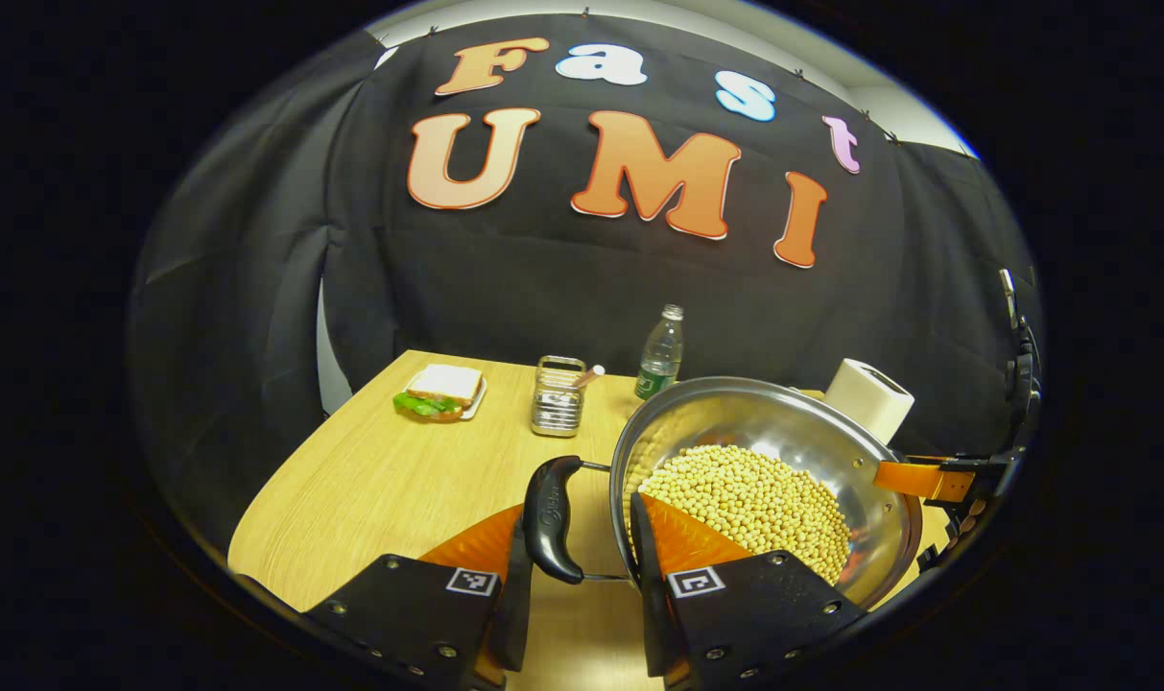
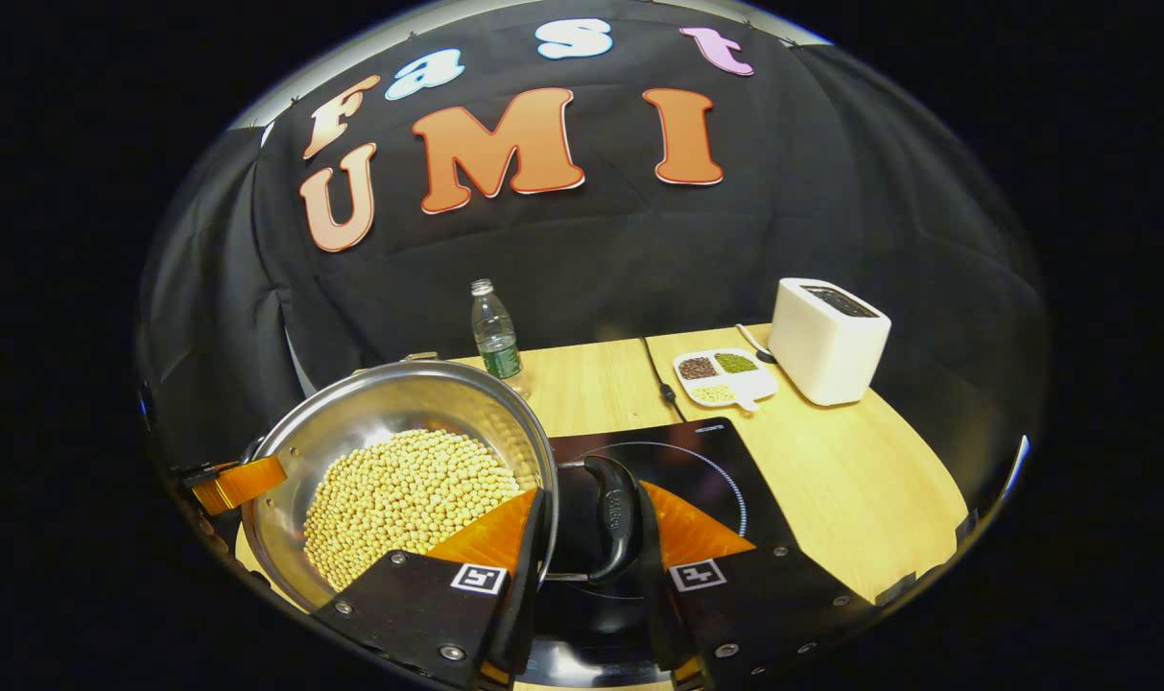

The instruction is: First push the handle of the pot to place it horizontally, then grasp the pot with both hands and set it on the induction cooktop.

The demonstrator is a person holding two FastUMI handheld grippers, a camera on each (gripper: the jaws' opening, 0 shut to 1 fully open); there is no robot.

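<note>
One pot [image 1: 783, 451] of beans, raised between two grippers: left gripper [image 1: 582, 566] closed on one black handle [image 1: 553, 518], right gripper [image 2: 591, 566] clamped on the other handle [image 2: 610, 518], above one cooktop [image 2: 697, 461]. Far off: one bottle [image 1: 660, 353], one toaster [image 2: 828, 341].

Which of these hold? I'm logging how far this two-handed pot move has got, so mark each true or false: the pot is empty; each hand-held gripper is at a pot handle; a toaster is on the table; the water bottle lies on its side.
1. The pot is empty. False: it holds a heap of soybeans.
2. The left hand-held gripper and the right hand-held gripper each straddle a black pot handle. True.
3. A white toaster stands on the table. True.
4. The water bottle lies on its side. False: it stands upright.
</note>
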